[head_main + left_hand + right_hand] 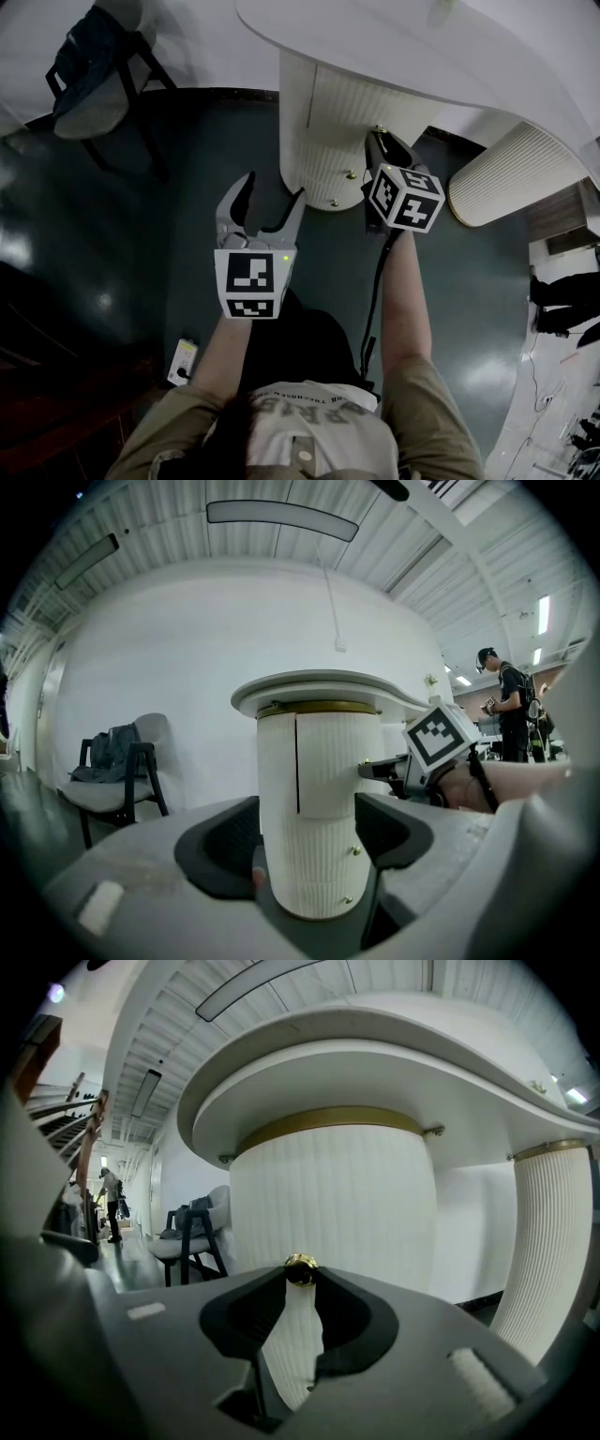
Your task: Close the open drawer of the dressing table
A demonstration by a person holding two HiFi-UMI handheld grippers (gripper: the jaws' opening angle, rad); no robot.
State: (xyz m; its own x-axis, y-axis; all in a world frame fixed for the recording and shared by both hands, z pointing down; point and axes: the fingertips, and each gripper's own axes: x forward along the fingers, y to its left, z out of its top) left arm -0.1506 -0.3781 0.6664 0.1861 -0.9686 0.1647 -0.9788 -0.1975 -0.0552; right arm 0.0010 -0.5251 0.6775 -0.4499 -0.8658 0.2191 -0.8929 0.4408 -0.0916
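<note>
The drawer (337, 761) is the top one in the ribbed white pedestal (319, 122) under the left end of the tabletop (394, 47). Its curved front seems to stand slightly proud of the pedestal, with a dark seam down its left edge, so we judge it not fully shut. The right gripper (300, 1284) has its jaws pinched on the drawer's small brass knob (300, 1267), right at the tips. We read that grip as a way to steer the front straight while pushing it home. The left gripper (274, 187) hangs nearer to us and to the left. Its jaws are wide apart and hold nothing; the pedestal only shows between them from a distance, so we take it to be simply waiting clear. Two lower knobs (355, 851) sit untouched. A chair (94, 84) stands far left on the dark floor (187, 141).
</note>
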